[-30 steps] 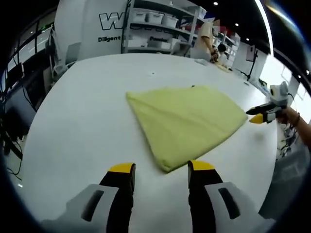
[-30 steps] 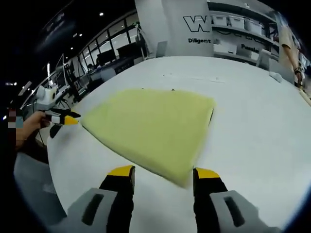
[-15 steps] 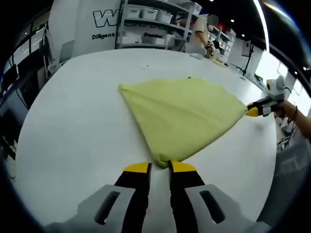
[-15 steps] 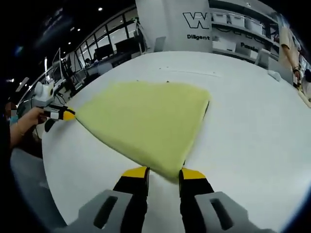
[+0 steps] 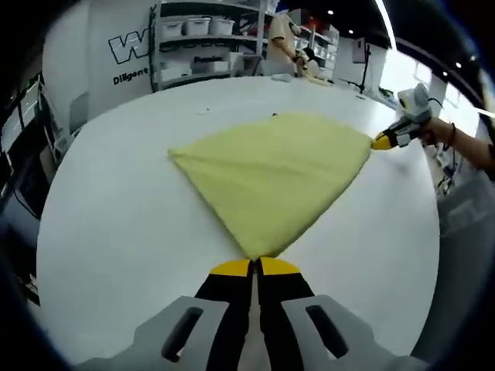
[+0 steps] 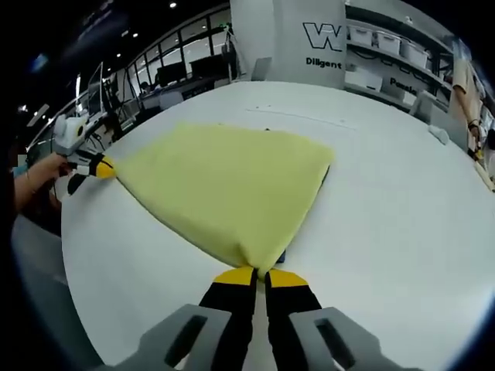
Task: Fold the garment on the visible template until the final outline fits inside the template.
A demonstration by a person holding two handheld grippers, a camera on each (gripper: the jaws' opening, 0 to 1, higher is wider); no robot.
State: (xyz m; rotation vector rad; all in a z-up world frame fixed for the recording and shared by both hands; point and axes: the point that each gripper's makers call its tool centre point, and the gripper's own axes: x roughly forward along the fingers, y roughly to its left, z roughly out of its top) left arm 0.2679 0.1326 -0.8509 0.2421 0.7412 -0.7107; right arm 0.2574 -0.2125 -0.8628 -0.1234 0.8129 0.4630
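Item 1, garment [image 5: 272, 171]: yellow cloth, lying flat on the white table [image 5: 116, 209], folded into a rough triangle. In the left gripper view I see its near corner drawn to a point at my jaws, one edge running up left to a blunt corner, another up right to a sharp tip. In the right gripper view the garment [image 6: 224, 185] spreads the same way, with a thick folded edge on its right side.

Item 2, left gripper [image 5: 253, 267]: my yellow-tipped jaws are pressed together on the near corner of the garment. In the right gripper view I see this gripper [image 6: 99, 166] at the far left tip of the cloth, a hand [image 6: 35, 179] behind it.

Item 3, right gripper [image 6: 254, 276]: jaws together, pinching the cloth corner nearest them. In the left gripper view it [image 5: 383, 141] sits at the right tip of the garment, near the table's right edge.

Item 4, template: I make out only a short dark mark [image 6: 322, 177] peeking from under the garment's right edge; I cannot tell the outline.

Item 5, open room: bare table lies wide on every side of the cloth. Shelving [image 5: 203, 42] with bins stands well beyond the far edge, and a person [image 5: 283, 35] is beside it.
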